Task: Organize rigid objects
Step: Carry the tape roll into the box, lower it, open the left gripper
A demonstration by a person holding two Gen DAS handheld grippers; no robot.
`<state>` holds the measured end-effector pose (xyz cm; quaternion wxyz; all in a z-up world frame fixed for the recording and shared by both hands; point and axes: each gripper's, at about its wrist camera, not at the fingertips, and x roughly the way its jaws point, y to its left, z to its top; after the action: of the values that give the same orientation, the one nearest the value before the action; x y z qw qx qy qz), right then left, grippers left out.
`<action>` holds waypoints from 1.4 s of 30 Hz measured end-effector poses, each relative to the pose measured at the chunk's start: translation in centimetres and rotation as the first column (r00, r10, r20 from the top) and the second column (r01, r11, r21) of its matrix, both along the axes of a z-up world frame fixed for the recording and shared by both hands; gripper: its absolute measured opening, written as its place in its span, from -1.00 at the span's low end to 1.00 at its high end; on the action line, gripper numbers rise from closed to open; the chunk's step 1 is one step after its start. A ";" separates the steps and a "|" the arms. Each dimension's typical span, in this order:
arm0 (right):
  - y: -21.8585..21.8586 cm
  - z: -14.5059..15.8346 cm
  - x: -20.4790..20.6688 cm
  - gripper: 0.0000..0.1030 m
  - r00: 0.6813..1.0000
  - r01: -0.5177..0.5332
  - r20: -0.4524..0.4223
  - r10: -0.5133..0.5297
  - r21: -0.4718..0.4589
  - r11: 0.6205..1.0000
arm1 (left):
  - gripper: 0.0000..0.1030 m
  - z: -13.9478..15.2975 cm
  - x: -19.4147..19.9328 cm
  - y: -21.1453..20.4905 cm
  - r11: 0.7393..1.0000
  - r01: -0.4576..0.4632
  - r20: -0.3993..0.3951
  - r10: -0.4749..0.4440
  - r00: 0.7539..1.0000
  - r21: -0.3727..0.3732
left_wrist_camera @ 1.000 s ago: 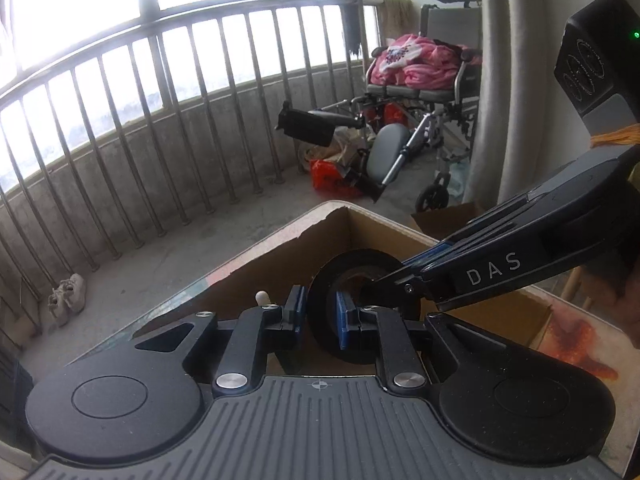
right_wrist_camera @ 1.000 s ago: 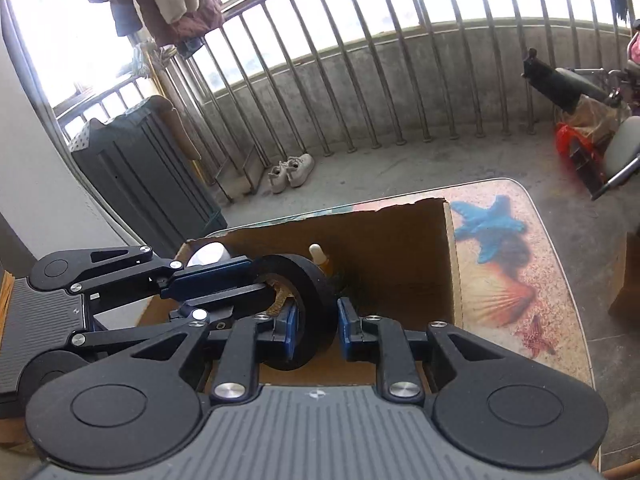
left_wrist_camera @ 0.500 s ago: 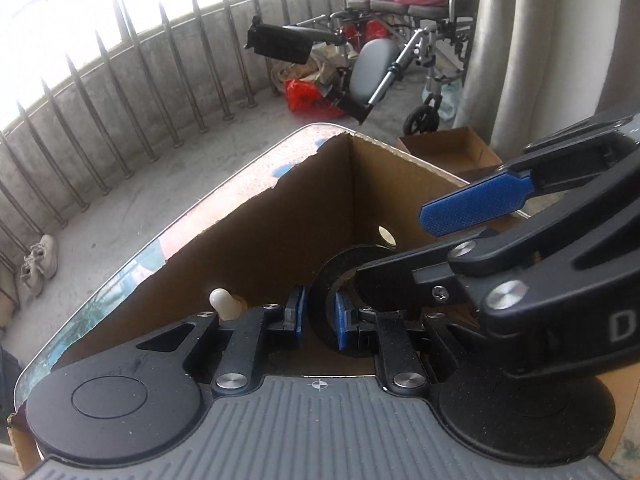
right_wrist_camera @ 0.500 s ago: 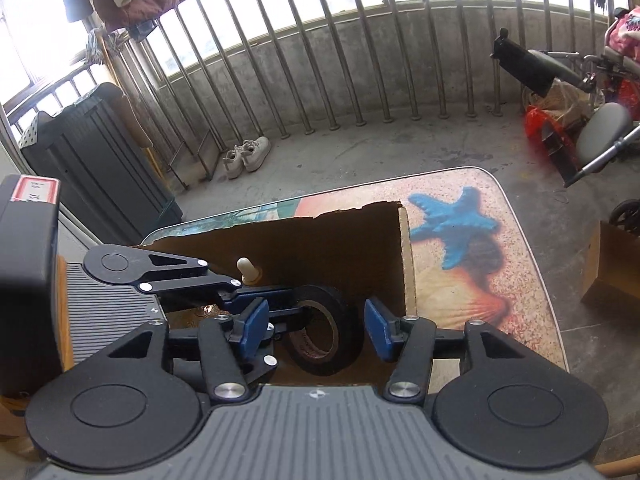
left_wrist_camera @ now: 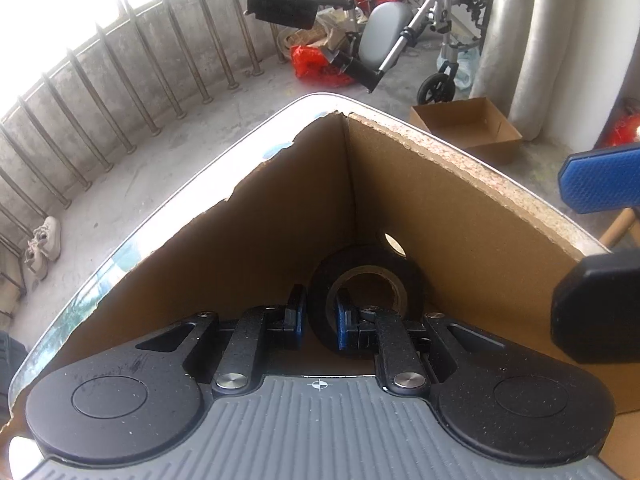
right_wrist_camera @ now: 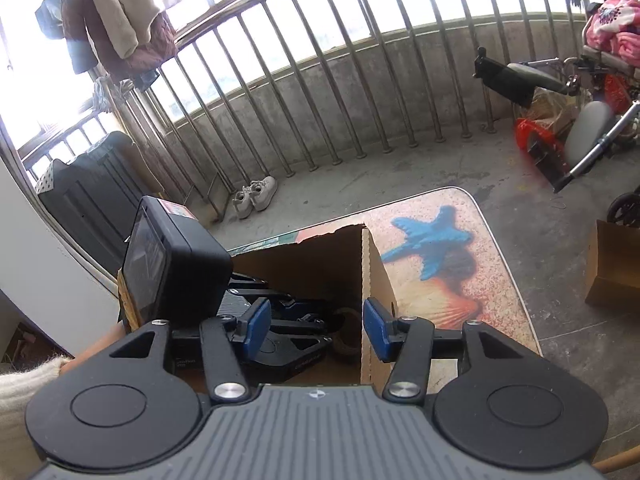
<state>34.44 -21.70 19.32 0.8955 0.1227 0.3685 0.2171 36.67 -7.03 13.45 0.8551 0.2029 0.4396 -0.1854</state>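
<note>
A black tape roll (left_wrist_camera: pixel 370 276) stands on edge deep inside a cardboard box (left_wrist_camera: pixel 248 236), near its far corner. My left gripper (left_wrist_camera: pixel 320 316) is shut on the tape roll's near wall, one pad outside and one inside the ring. My right gripper (right_wrist_camera: pixel 316 330) is open and empty, raised above the box's right wall (right_wrist_camera: pixel 370 280). In the right wrist view the left gripper (right_wrist_camera: pixel 292 344) reaches down into the box, and a bit of the roll (right_wrist_camera: pixel 348 334) shows beside it. One blue pad of the right gripper (left_wrist_camera: pixel 600 182) shows at the left wrist view's right edge.
The box sits on a table with a starfish print (right_wrist_camera: pixel 436 248). A smaller open cardboard box (left_wrist_camera: pixel 468 128) lies on the floor. A wheelchair (left_wrist_camera: pixel 400 36), a balcony railing (right_wrist_camera: pixel 320 92), shoes (right_wrist_camera: pixel 256 196) and a dark cabinet (right_wrist_camera: pixel 88 196) surround the table.
My right gripper has opened, let go of the tape roll and drawn back up out of the box. My left gripper has carried the roll lower, toward the box's far corner.
</note>
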 end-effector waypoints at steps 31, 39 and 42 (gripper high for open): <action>-0.2 -5.6 1.7 -0.42 1.000 -0.020 0.005 0.020 -0.088 0.996 | -0.63 -1.9 -1.6 -3.0 0.980 0.196 -0.022 -0.195 0.981 0.031; -0.4 -6.7 2.0 -0.42 0.999 -0.004 -0.034 0.002 -0.053 0.999 | -0.62 -2.4 -0.5 -2.2 0.986 0.155 -0.052 -0.158 0.986 -0.055; -0.4 -6.7 2.1 -0.42 0.999 0.001 -0.038 -0.003 -0.048 0.999 | -0.62 -2.3 -0.1 -2.0 0.988 0.137 -0.088 -0.143 0.986 -0.070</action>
<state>36.58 -22.13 12.61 0.8913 0.1056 0.3904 0.2050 36.58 -8.99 11.14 0.8247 0.1970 0.4572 -0.2683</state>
